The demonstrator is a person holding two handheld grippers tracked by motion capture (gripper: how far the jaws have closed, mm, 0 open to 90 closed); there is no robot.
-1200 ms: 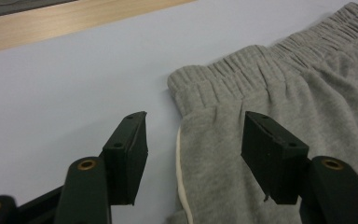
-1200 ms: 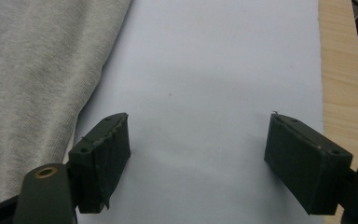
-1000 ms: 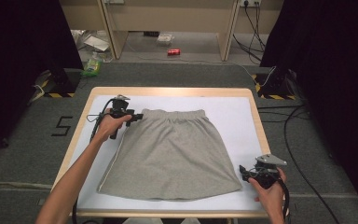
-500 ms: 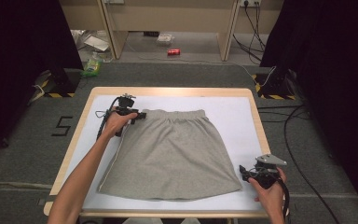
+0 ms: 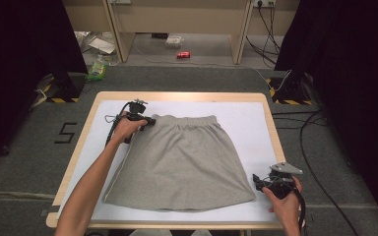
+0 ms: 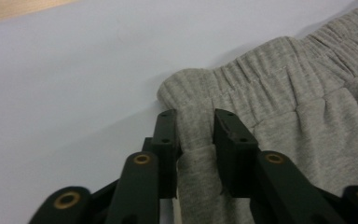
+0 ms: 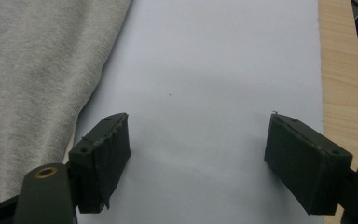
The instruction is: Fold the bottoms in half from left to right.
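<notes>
Tongs nearest first: right tongs [image 5: 257,181], released, jaws wide apart over the bare white surface [image 5: 246,123], just beside the near right hem corner of the grey skirt [image 5: 182,162] but gripping nothing. Leaves that side loose. With a lift or fold from the far corner alone, likely drags the cloth slantwise and rucks it instead of turning it over cleanly.

Farther out: skirt lying flat in the middle of the surface, hem [image 5: 177,205] toward the person, elastic waistband [image 5: 184,119] away.

Farthest: left tongs [image 5: 149,121], at the far left corner of the waistband, jaws just been closing, now clenched on a narrow bunched fold of that corner, pinched between the pads. Cannot tell whether both layers sit in the bite. If top layer only, may peel the front from the back under a pull and open the skirt. Taken close to the edge too, so could slip free if tugged hard, or stretch the elastic and let it spring back crooked.

Safer, by judgement: confirm both layers in the far bite, bring the near tongs onto the hem before any lift, keep the pull low and slow.
</notes>
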